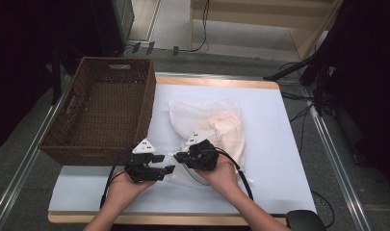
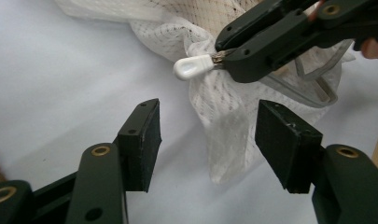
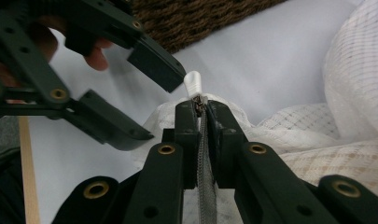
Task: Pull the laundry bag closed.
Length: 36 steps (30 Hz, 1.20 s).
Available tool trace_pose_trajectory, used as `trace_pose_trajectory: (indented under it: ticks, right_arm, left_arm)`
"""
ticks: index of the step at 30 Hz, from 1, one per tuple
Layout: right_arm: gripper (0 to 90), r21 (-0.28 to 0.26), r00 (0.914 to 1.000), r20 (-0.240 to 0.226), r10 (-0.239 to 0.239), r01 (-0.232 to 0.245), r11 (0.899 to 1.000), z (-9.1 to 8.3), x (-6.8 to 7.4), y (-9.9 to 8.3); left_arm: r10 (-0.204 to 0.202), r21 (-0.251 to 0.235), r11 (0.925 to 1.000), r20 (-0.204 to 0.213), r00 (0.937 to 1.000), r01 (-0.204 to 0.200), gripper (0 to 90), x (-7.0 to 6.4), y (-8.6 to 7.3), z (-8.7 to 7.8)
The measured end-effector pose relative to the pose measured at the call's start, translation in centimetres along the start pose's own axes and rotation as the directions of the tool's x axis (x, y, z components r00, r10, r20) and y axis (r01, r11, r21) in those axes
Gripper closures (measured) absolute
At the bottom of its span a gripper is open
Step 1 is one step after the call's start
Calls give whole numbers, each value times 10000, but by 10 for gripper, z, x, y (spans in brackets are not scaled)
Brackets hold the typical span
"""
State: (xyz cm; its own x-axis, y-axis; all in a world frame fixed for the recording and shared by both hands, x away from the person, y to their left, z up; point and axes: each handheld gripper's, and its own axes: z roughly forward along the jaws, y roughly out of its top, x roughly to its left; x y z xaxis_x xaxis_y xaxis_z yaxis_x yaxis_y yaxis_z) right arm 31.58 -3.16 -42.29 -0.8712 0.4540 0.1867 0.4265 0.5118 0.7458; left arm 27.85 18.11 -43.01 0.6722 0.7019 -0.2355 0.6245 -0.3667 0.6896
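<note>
Mesh bag lies on the white table, right of the wicker basket, with cloth of some kind inside. The right gripper is clenched on the bag's zipper just behind the slider, so the white pull tab sticks out past its tips. The left gripper hangs released just short of that tab, jaws spread wide, a fold of mesh sagging between them in the left gripper view.

The step in hand looks like taking the tab so the zip can be run. To do it well, the left gripper should come up and forward until the tab sits squarely between its pads, clear of the loose mesh; pinching mesh along with the tab would likely jam the slider. Closing on the tab's broad faces should grip better than on its edges. The right gripper should hold firm and keep the zipper line taut, so the pull runs straight along the teeth rather than lifting the whole bag off the table.
</note>
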Motion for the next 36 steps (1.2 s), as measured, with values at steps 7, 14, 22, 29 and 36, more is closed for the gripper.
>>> trace_pose_trajectory:
  ticks: [7, 14, 22, 29, 36]
  right_arm:
    - [842, -189, 10000, -8, -11, 10, 9998, -9, 3, -2]
    - [842, -241, 10000, 42, -18, 19, 9997, -11, 5, -5]
    - [836, -268, 10000, -29, 76, -77, 9996, -13, 3, -6]
    - [686, -331, 9997, -156, 211, -216, 9992, -20, 1, -2]
    - [516, -133, 9984, 249, 511, -508, 9986, -25, -1, 2]
  left_arm:
    - [255, 451, 9986, 228, 9994, -265, 496, -1, 7, 11]
    - [664, 993, 9925, 541, 9963, -716, 564, -2, 16, 23]
    - [701, 1152, 9901, 885, 9936, -801, 794, 2, 22, 30]
    - [878, 1127, 9890, 773, 9931, -962, 877, 0, 21, 29]
    - [881, 1036, 9901, 621, 9942, -942, 875, -2, 18, 27]
